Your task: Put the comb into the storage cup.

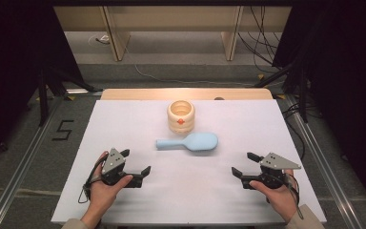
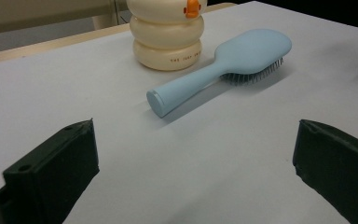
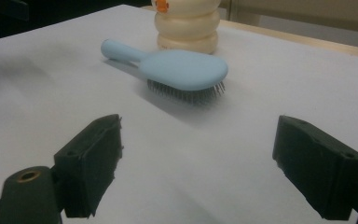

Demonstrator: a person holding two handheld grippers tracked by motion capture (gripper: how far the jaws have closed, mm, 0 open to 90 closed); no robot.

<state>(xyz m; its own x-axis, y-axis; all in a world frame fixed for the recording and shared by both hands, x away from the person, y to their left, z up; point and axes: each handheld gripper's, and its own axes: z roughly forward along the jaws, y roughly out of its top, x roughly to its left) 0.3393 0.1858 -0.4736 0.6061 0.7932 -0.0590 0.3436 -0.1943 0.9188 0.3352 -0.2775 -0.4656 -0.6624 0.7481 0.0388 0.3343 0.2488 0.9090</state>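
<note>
Hairbrush, pale blue smooth plastic [image 1: 190,142], lies bristles-down mid-table, nearer the far edge; rigid, light, slippery, I judge. I'd grip its round handle. Both my left gripper [image 1: 136,167] and right gripper [image 1: 244,164] gape, empty.

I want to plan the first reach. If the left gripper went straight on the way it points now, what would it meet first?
Probably the butt end of the blue hairbrush's handle, lying bristles down ahead of the open left gripper. The cream holder stands behind it. Depth is hard to judge.
</note>
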